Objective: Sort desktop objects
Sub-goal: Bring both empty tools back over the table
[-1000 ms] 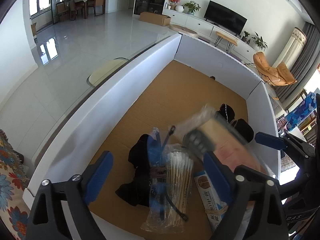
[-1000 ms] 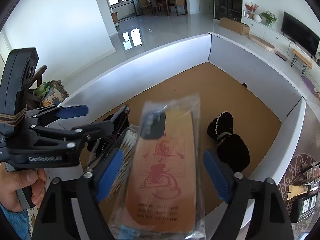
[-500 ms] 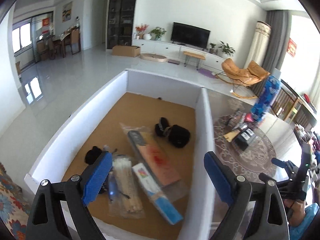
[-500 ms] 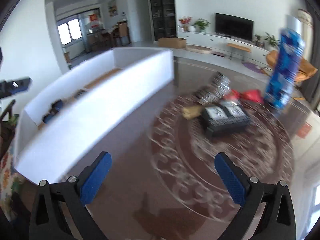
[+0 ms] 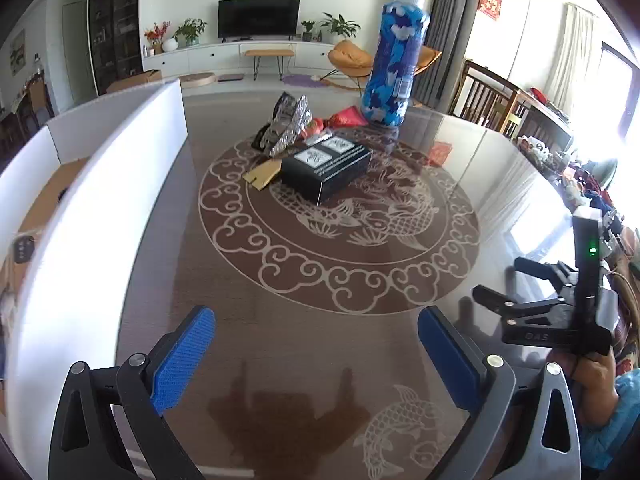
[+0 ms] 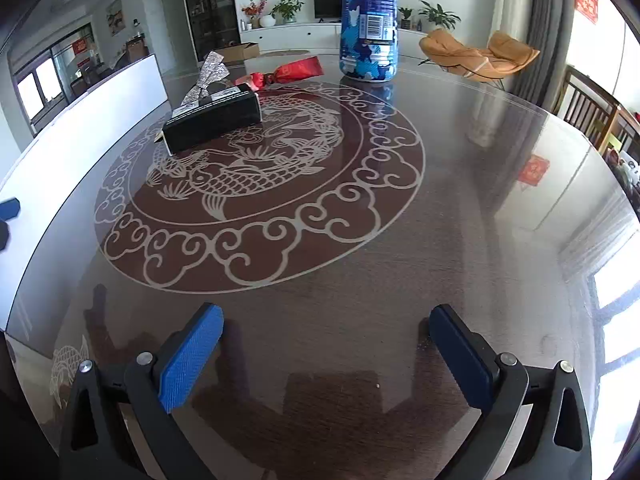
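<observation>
A black box (image 5: 326, 168) lies on the round dark table, also in the right wrist view (image 6: 212, 118). Behind it are a silver foil packet (image 5: 290, 124), a red packet (image 5: 346, 116) and a tall blue-patterned bottle (image 5: 396, 64); the bottle also shows in the right wrist view (image 6: 368, 20). A tan card (image 5: 262, 172) lies left of the box. My left gripper (image 5: 316, 344) is open and empty above the table's near part. My right gripper (image 6: 326, 344) is open and empty; it also shows at the right of the left wrist view (image 5: 520, 292).
A white-walled sorting box (image 5: 92, 200) with a brown floor stands along the table's left side; items inside are mostly hidden. The table bears a fish-and-cloud pattern (image 6: 260, 184). Chairs and a cluttered shelf stand beyond the right edge.
Both grippers have swung away from the white box to face the table. The packaged orange item the right gripper carried a second ago now lies in the box; the right gripper is empty.
</observation>
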Demonstrator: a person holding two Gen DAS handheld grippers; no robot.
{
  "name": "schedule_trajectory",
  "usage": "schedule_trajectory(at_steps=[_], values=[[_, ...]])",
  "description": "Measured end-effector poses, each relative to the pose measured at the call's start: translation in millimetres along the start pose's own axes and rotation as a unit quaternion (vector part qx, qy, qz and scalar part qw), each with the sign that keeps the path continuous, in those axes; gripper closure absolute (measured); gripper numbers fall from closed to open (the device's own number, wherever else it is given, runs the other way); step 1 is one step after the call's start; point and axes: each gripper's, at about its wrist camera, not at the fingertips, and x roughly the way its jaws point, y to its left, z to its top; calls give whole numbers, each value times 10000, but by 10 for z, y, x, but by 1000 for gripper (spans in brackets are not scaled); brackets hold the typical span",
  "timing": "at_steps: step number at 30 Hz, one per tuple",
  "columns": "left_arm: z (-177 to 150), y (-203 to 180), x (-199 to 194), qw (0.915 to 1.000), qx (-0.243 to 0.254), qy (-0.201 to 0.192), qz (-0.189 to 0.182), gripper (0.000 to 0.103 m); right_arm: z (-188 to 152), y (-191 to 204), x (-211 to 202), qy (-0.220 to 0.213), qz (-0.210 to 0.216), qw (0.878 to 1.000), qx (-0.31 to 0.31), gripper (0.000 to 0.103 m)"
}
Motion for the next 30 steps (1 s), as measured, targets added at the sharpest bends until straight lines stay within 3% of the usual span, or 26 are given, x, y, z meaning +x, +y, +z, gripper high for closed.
schedule_trajectory(at_steps=[3,10,15,30], values=[[-8,-18,323,9996,33,214,205,0,-21,6,-15,-9,-20,10000,-13,0],[142,55,583,9942,538,218,902,0,-34,-4,-11,-10,-15,10000,-9,0],[149,267,638,9974,177,324,616,0,-33,-3,-8,-10,-13,10000,-10,0],[150,277,661,9973,124,297,655,0,-30,-3,-3,-4,-13,10000,-17,0]])
